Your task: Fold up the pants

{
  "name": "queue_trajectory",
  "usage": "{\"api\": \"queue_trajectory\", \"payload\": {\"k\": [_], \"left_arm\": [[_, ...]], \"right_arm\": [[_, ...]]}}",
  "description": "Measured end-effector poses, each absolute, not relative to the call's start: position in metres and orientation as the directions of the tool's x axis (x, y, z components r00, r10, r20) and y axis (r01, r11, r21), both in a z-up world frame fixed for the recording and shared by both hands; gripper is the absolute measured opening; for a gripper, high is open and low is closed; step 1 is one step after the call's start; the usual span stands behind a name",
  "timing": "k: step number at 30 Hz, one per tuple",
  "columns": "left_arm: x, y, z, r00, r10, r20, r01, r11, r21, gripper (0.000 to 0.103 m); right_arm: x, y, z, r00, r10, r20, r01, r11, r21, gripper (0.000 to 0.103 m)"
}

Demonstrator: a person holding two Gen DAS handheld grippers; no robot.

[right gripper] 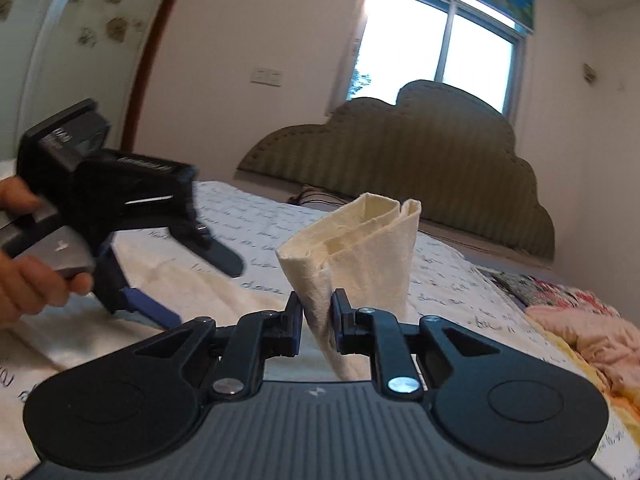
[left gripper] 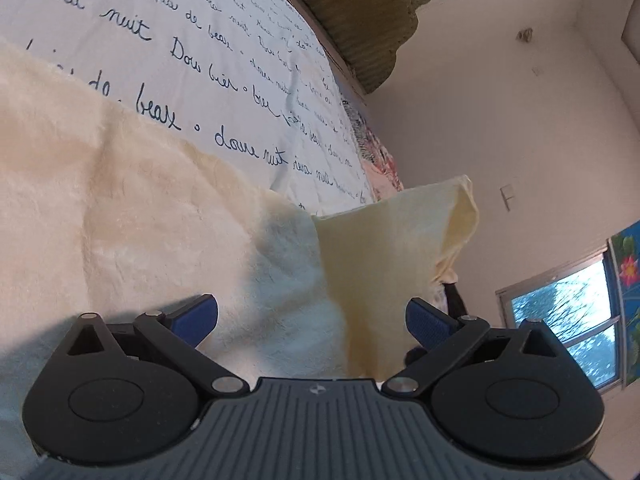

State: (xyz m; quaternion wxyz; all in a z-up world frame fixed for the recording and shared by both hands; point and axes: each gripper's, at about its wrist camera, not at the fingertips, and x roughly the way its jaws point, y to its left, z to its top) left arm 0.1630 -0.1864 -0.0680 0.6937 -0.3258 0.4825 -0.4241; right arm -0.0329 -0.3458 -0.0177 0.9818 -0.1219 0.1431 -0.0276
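Observation:
The cream fleece pants (left gripper: 120,208) lie spread on the bed. My left gripper (left gripper: 312,320) is open, its blue pads wide apart just above the cloth, holding nothing. My right gripper (right gripper: 318,316) is shut on a folded end of the pants (right gripper: 360,248), which stands up above its jaws. That lifted end also shows in the left wrist view (left gripper: 400,240). The left gripper (right gripper: 132,280) appears at the left of the right wrist view, held by a hand over the flat part of the pants.
The bed has a white sheet with dark handwriting print (left gripper: 200,40) and a padded olive headboard (right gripper: 420,152). A pink crumpled cloth (right gripper: 580,328) lies at the bed's right side. Windows (right gripper: 440,40) and white walls stand beyond.

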Motion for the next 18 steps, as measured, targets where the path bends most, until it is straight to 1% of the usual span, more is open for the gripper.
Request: {"api": "queue_trajectory", "payload": {"k": [3,5,7,8,9,10,11,12,15,16,17,18], "left_arm": [[0.166,-0.172,-0.074,0.196,-0.923,-0.332,0.233,0.373,-0.898,0.102],[0.168,-0.168,-0.077,0.204,-0.927,-0.316,0.205,0.356,-0.912,0.103],[0.171,-0.167,-0.079,0.207,-0.926,-0.316,0.188,0.355,-0.916,0.103],[0.171,-0.168,-0.079,0.209,-0.924,-0.32,0.185,0.359,-0.915,0.103],[0.171,-0.17,-0.079,0.212,-0.921,-0.326,0.186,0.365,-0.912,0.103],[0.17,-0.171,-0.078,0.213,-0.917,-0.337,0.19,0.377,-0.907,0.103],[0.169,-0.174,-0.077,0.213,-0.913,-0.348,0.195,0.389,-0.9,0.103],[0.17,-0.175,-0.075,0.212,-0.908,-0.36,0.201,0.401,-0.894,0.103],[0.171,-0.182,-0.074,0.191,-0.908,-0.374,0.216,0.41,-0.886,0.103],[0.171,-0.186,-0.073,0.192,-0.901,-0.389,0.221,0.426,-0.877,0.103],[0.171,-0.188,-0.072,0.192,-0.896,-0.4,0.224,0.437,-0.871,0.103],[0.173,-0.191,-0.071,0.191,-0.893,-0.408,0.228,0.444,-0.866,0.102]], "right_arm": [[-0.028,-0.316,-0.027,0.946,-0.059,-0.317,-0.06,0.934,-0.353,0.015],[-0.022,-0.304,-0.037,0.934,-0.045,-0.353,-0.103,0.915,-0.39,0.016],[-0.016,-0.294,-0.049,0.926,-0.075,-0.371,-0.109,0.886,-0.45,0.02],[-0.014,-0.289,-0.056,0.921,-0.104,-0.376,-0.103,0.865,-0.491,0.032],[-0.012,-0.285,-0.062,0.92,-0.134,-0.369,-0.087,0.847,-0.525,0.054],[-0.01,-0.283,-0.066,0.919,-0.161,-0.359,-0.072,0.829,-0.554,0.065],[-0.009,-0.281,-0.07,0.921,-0.182,-0.345,-0.057,0.812,-0.581,0.071],[-0.009,-0.281,-0.073,0.924,-0.195,-0.33,-0.047,0.797,-0.602,0.071],[0.003,-0.282,-0.074,0.916,-0.224,-0.334,-0.022,0.801,-0.599,0.069],[0.006,-0.283,-0.073,0.914,-0.223,-0.339,-0.019,0.81,-0.586,0.063],[0.006,-0.285,-0.071,0.916,-0.206,-0.343,-0.025,0.826,-0.563,0.035],[0.006,-0.285,-0.068,0.919,-0.183,-0.349,-0.036,0.843,-0.537,0.023]]}}
